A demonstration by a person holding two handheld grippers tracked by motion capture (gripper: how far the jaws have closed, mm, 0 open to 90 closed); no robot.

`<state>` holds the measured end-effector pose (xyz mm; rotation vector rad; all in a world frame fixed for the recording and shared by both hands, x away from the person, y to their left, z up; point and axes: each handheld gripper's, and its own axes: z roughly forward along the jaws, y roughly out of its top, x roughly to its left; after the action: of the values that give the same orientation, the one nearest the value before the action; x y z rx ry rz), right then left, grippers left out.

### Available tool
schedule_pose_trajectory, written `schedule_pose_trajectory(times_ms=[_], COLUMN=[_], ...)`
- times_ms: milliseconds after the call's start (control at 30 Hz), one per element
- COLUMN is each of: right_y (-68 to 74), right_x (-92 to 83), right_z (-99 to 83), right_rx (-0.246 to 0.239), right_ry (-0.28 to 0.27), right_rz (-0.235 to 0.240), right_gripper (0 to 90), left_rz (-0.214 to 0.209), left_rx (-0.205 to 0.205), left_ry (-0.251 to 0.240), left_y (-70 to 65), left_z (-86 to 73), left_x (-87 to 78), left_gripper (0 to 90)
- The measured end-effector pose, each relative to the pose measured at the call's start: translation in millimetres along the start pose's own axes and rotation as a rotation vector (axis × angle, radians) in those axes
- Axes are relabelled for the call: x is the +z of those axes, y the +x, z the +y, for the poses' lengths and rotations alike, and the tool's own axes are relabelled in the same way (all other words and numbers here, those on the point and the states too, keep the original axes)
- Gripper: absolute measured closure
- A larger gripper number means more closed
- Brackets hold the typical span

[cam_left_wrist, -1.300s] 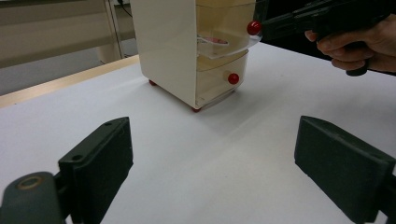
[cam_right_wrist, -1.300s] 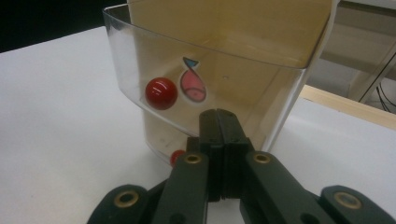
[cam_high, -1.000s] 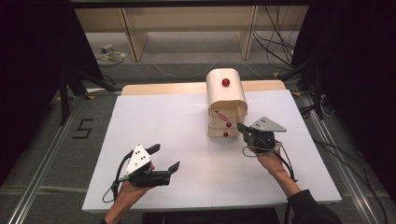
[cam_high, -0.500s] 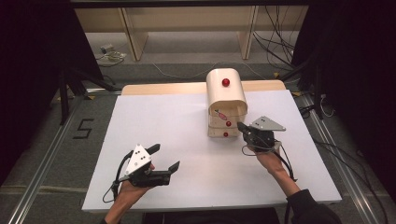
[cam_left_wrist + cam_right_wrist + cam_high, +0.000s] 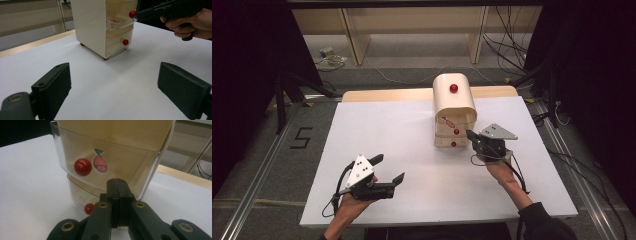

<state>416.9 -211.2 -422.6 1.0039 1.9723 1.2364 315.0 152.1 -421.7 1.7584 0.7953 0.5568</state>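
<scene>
Drawer unit: one small cream drawer unit stood on the white table, toward its far side.
Knobs: three round red ones counted.
Drawers: the middle clear drawer stood out, a red-and-white sticker on it, no lettering legible.
Right gripper: jaws pressed together, empty, tips touching that drawer's front.
Left gripper: jaws wide apart, empty, well apart from the unit.
Writing: a "5" marked on the floor.

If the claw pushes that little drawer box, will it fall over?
Probably it would slide or wobble first. The drawer box is tall and narrow on small red feet, so a high push might tip it. It looks like thin plastic, likely light. The pulled-out drawer would probably slide in.
</scene>
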Motion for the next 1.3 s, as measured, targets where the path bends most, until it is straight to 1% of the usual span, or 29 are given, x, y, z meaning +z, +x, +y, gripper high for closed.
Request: schedule_pose_trajectory(times_ms=[100, 200, 367, 1000, 1300], right_y=[-0.4, -0.9, -1.5, -3.6, -1.0], right_x=[0.4, 0.7, 1.9, 6.5, 7.9], right_z=[-0.1, -0.1, -0.1, 0.1, 0.8], right_rx=[0.001, 0.013, 0.008, 0.019, 0.013], right_ry=[0.001, 0.002, 0.001, 0.007, 0.009], right_rz=[0.001, 0.004, 0.002, -0.006, 0.001], right_gripper=[90.0, 90.0, 90.0, 90.0, 90.0], left_rz=[0.000, -0.001, 0.000, 0.000, 0.001], left_rx=[-0.001, 0.001, 0.000, 0.000, 0.001], left_ry=[0.000, 0.001, 0.000, 0.001, 0.001], left_y=[0.1, 0.0, 0.1, 0.1, 0.2], left_z=[0.0, 0.1, 0.1, 0.2, 0.2], left_x=[0.0, 0.2, 0.3, 0.5, 0.4], left_gripper=[11.3, 11.3, 11.4, 11.4, 11.4])
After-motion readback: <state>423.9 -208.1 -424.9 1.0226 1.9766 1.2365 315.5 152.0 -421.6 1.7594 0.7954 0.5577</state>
